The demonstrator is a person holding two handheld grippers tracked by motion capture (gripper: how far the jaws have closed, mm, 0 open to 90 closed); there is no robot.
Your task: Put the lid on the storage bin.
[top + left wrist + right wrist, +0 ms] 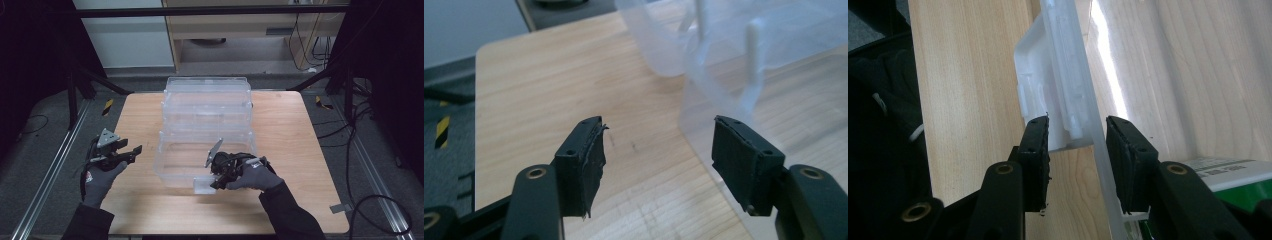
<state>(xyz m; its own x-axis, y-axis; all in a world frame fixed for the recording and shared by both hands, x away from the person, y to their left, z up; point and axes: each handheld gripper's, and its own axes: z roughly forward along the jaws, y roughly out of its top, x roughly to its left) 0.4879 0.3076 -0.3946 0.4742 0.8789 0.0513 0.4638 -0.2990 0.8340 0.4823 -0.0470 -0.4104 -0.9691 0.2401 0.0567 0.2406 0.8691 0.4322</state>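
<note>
Two grippers, two different jobs right now. My right gripper (218,183) sits at the near wall of the clear tiered organizer box (207,130), which stands on the middle of the wooden table (300,190). In the right gripper view its jaws straddle the box's front latch (1048,90) and the thin wall edge — the wall runs up between the pads. The left pad looks to be against the latch tab, while a sliver of gap shows at the other side, so I read this as a narrow stance around the latch rather than a firm clamp; I would not swear it is squeezing. Working the latch from the front makes sense, since that tab is what keeps the lower tier shut.

My left gripper (131,152) hangs off the box's left side, above bare table, jaws wide with nothing between them — in the left gripper view the box's corner and a white hinge arm (751,60) lie just ahead. I judge it is kept clear there, ready to steady or lift that side once the latch gives.
</note>
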